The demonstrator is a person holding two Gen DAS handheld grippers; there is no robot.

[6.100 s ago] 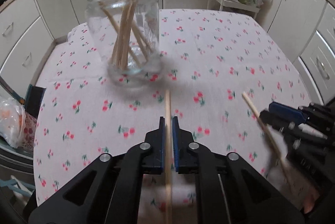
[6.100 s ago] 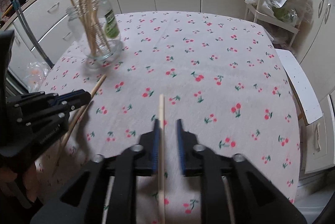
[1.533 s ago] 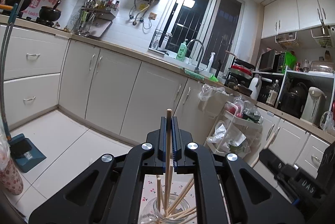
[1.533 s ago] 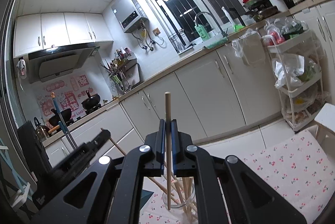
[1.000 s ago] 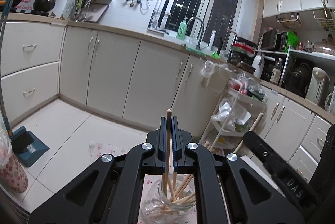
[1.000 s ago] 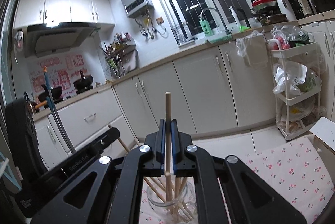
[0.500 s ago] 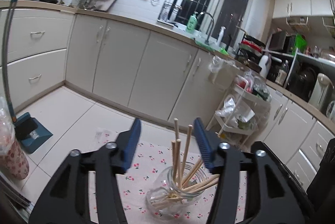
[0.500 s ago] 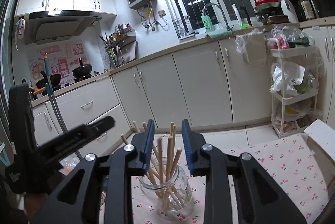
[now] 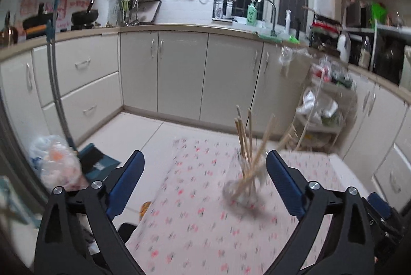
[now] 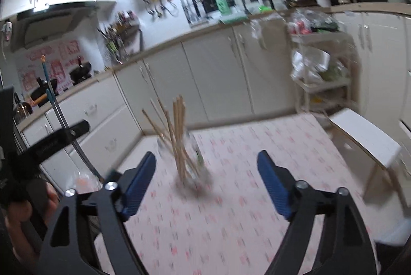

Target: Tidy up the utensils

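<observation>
A glass jar (image 9: pixel 242 191) stands on the cherry-print tablecloth (image 9: pixel 195 223) and holds several wooden chopsticks (image 9: pixel 246 141) that lean apart. It also shows in the right wrist view (image 10: pixel 194 167), with the chopsticks (image 10: pixel 177 131) sticking up. My left gripper (image 9: pixel 204 187) is wide open and empty, back from the jar, which sits nearer its right finger. My right gripper (image 10: pixel 206 185) is wide open and empty, with the jar ahead between its fingers, nearer the left one. Both views are blurred by motion.
Cream kitchen cabinets (image 9: pixel 179 74) run along the walls behind the table. A wire rack with bags (image 10: pixel 321 69) stands at the right. A white stool (image 10: pixel 364 136) is by the table's right edge. A dustpan (image 9: pixel 95 162) and plastic bag (image 9: pixel 54 164) lie on the floor at left.
Both grippers have let go of their chopsticks, which now stand in the jar. Both jaws have opened wider and both grippers have drawn back from the jar.
</observation>
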